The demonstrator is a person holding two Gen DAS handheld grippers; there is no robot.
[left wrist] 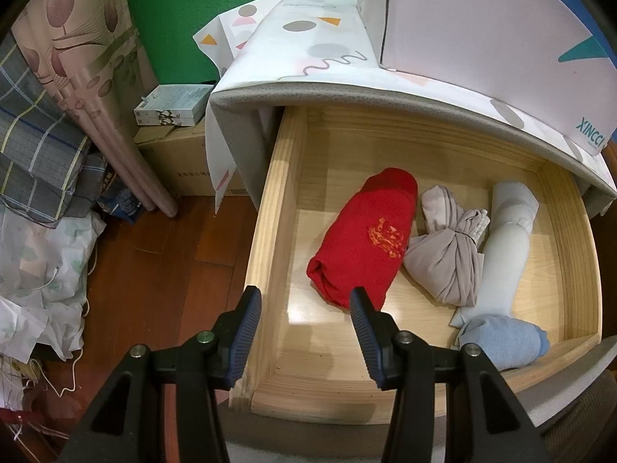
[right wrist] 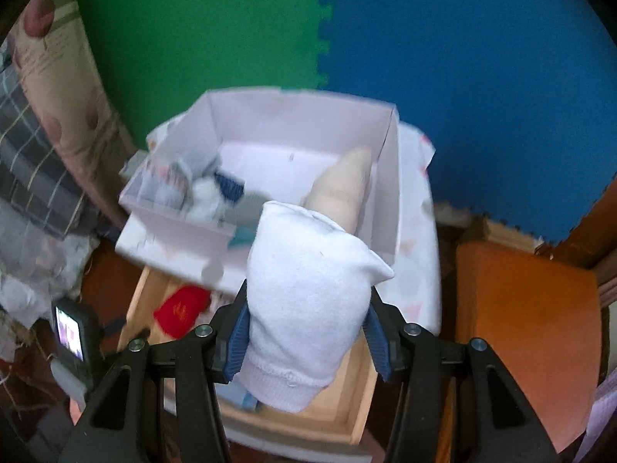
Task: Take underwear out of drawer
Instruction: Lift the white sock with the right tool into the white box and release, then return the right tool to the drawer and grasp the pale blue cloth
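Note:
The wooden drawer (left wrist: 270, 208) stands pulled out. In it lie a red roll (left wrist: 362, 239), a knotted beige piece (left wrist: 447, 254), a white roll (left wrist: 505, 247) and a light blue roll (left wrist: 505, 339). My left gripper (left wrist: 304, 297) hangs open over the drawer's front left corner, above the near end of the red roll, with nothing between its pads. In the right wrist view my right gripper (right wrist: 308, 308) is shut on a rolled white piece of underwear (right wrist: 308, 293), held high over the drawer (right wrist: 347, 424). The red roll (right wrist: 181, 308) shows far below.
A white open box (right wrist: 385, 177) holding socks and a beige roll (right wrist: 343, 181) stands on the cabinet's patterned top (left wrist: 308, 50). Cardboard boxes (left wrist: 181, 162), curtains and piled bedding (left wrist: 42, 146) crowd the wooden floor on the left. An orange block (right wrist: 524, 308) lies at the right.

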